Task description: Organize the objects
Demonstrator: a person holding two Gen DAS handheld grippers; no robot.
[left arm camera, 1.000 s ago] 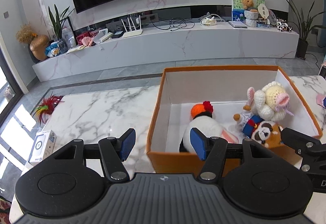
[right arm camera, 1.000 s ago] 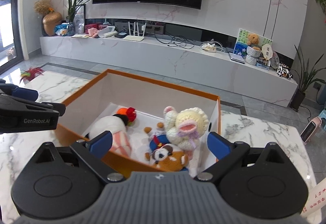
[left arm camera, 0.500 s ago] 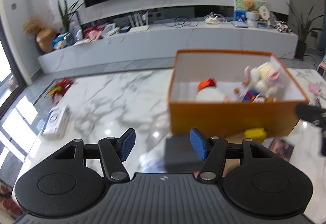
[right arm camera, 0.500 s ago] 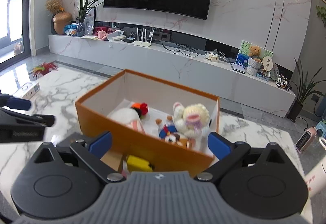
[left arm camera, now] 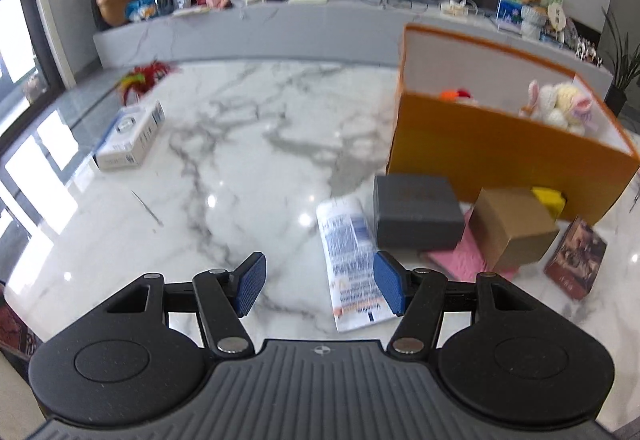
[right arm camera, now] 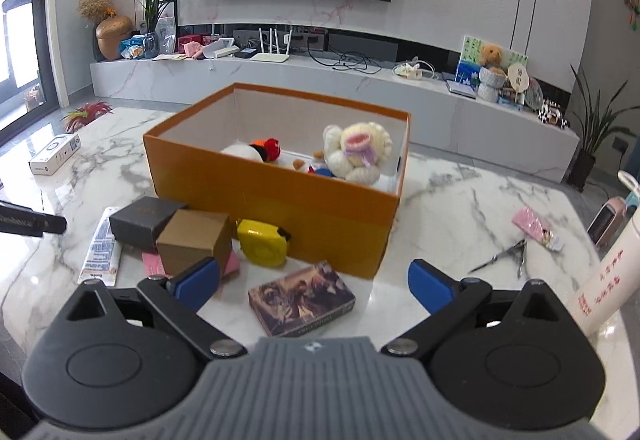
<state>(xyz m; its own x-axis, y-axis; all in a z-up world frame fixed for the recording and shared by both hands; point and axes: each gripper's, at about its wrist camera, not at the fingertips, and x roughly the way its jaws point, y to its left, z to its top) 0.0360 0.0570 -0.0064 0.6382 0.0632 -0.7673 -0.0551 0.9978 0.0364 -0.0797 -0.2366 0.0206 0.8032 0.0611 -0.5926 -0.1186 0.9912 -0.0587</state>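
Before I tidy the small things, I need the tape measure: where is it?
In the right wrist view the yellow tape measure sits on the table against the front wall of the orange box, just right of the brown cardboard box.

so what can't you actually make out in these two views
- Toys low in the orange box: left wrist view, near wall hides them.
- Pink item: right wrist view, mostly under the brown box.
- White cylinder: right wrist view, cut off by the edge.
- Print on the white packet: blurred.
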